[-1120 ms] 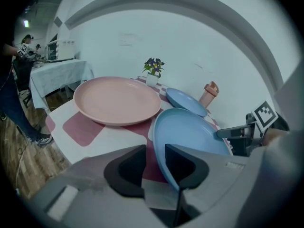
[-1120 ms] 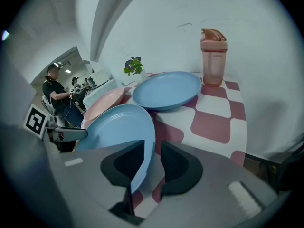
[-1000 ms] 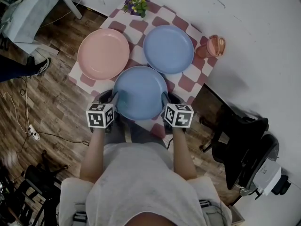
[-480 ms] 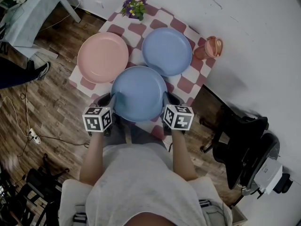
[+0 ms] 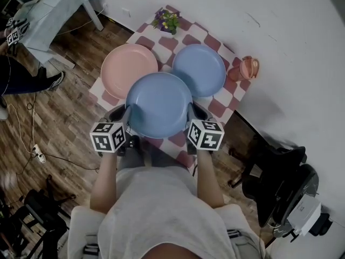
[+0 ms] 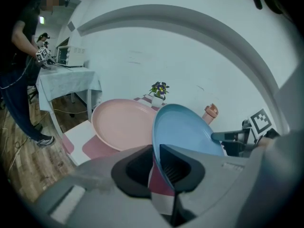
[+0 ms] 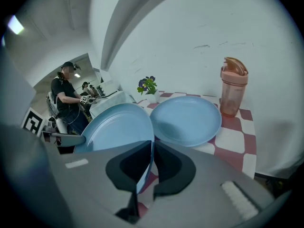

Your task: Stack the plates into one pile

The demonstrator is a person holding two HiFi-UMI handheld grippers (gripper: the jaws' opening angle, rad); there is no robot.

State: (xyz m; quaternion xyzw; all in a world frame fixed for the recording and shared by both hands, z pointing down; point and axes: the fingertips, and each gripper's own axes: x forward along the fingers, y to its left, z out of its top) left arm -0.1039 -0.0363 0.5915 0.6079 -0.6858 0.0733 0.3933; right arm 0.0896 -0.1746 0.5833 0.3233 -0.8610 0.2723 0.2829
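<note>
- The left gripper [image 6: 154, 167] has its jaws drawn nearly together. The pads pinch the rim of the near blue plate [image 5: 159, 104] at the plate's 9 o'clock edge.
- The right gripper [image 7: 152, 165] has its jaws closing, with the same rim between the pads at the plate's 3 o'clock edge.
- The near blue plate spans the gap between the two grippers, over the 6 o'clock end of the checked cloth [image 5: 215, 99]. It appears raised, and its far edge overlaps the other two plates in the head view.
- Handling (judgement): the plate looks stiff, light and smooth, and the thin rim could pivot or slip in the pads. Opposite rim points suit it; keep it level.
- The pink plate [image 5: 129, 63] lies flat at 11 o'clock of the held plate.
- The far blue plate [image 5: 199, 69] lies flat at 1 o'clock.
- Beyond them, a lidded tumbler [image 5: 245, 68] stands at 2 o'clock and potted flowers [image 5: 167, 19] at 12 o'clock.
</note>
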